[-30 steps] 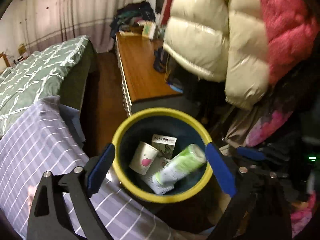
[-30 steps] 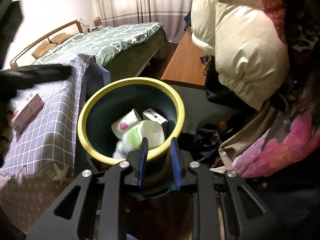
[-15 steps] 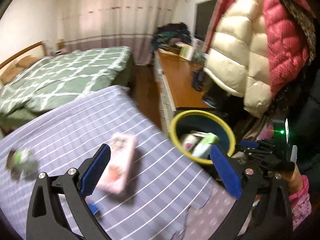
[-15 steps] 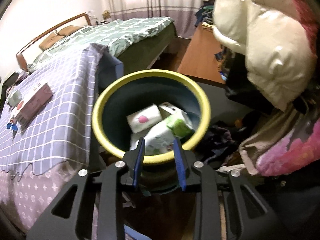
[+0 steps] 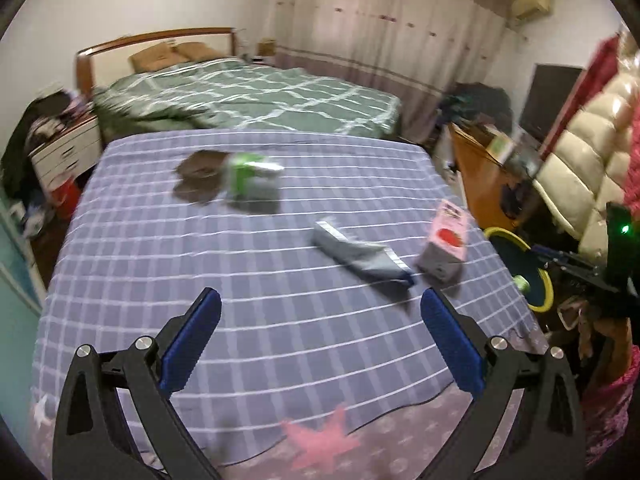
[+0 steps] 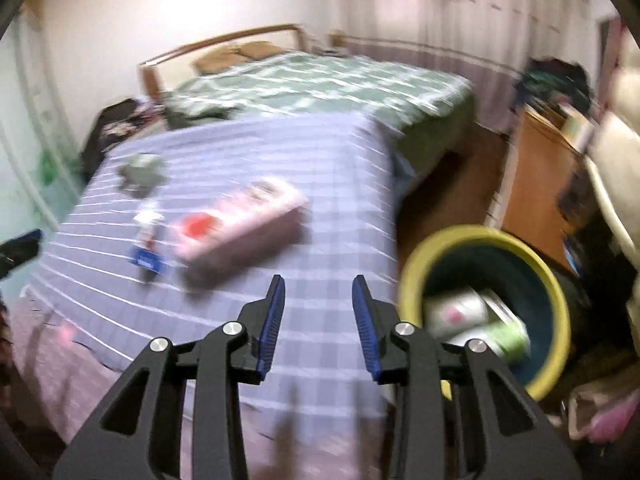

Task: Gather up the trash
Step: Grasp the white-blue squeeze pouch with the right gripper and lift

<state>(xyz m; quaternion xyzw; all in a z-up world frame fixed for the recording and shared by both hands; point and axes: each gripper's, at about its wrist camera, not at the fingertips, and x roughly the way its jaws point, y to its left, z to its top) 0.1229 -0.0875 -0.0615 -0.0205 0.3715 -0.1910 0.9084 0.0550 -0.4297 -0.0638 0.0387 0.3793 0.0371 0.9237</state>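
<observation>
On the purple checked tablecloth lie a pink carton at the right edge, a grey-blue wrapper, a green and white pack and a brown scrap. My left gripper hangs over the cloth's near part, wide open and empty. In the right wrist view the pink carton lies ahead of my right gripper, whose jaws are opening with nothing between them. The yellow-rimmed bin stands to its right, with a white cup and a green bottle inside. The bin's rim shows past the cloth's right edge.
A bed with a green quilt stands behind the table. A wooden cabinet and hanging puffy coats fill the right side. A dresser with clutter stands at the far left. A small blue-ended wrapper lies left of the carton.
Both grippers have swung left, away from the bin and over the checked cloth. The left one, above the bin a second ago, now faces the trash on the cloth. The right jaws have spread wider.
</observation>
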